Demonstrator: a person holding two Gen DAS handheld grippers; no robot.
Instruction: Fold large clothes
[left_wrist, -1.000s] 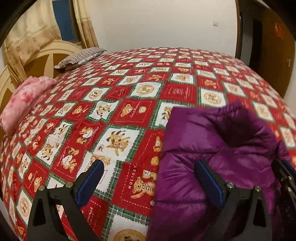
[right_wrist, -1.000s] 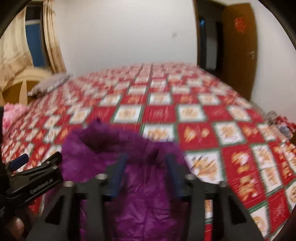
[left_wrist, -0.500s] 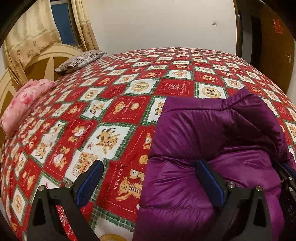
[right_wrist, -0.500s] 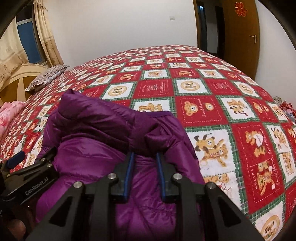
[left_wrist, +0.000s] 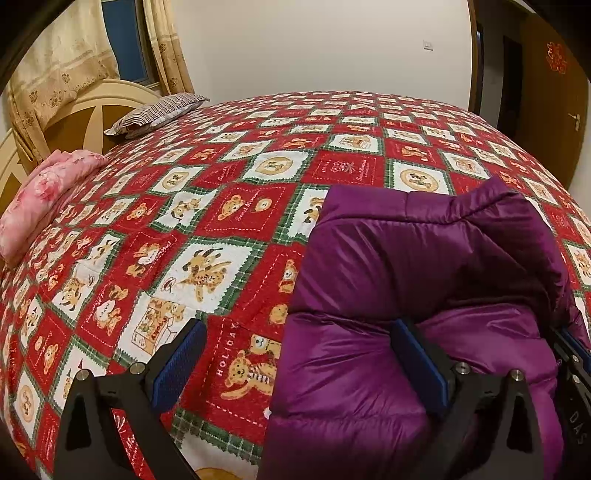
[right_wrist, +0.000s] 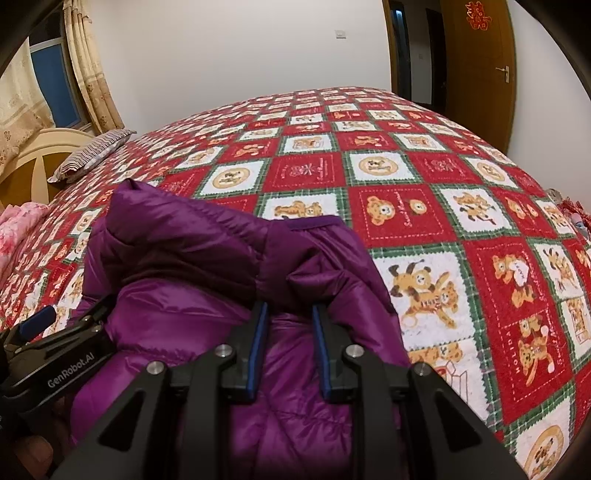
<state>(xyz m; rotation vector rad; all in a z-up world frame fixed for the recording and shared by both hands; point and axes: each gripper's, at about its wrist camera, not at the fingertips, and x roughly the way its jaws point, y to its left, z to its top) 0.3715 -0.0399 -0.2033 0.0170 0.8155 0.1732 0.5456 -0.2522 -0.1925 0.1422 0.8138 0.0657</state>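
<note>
The purple jacket (left_wrist: 424, 295) runs off the bottom edge, its near part hidden behind gripper frames.

"GenRobot.AI" in white on the black body of the left tool (right_wrist: 37, 321), seen at left in the right wrist view. "HOLIDAY" stitched on red squares of the bedspread (left_wrist: 236, 206), near side, in both views. "DAS" on the right tool (left_wrist: 574, 354) body at far right. Red double-happiness sign on the door (right_wrist: 480, 55).
</note>
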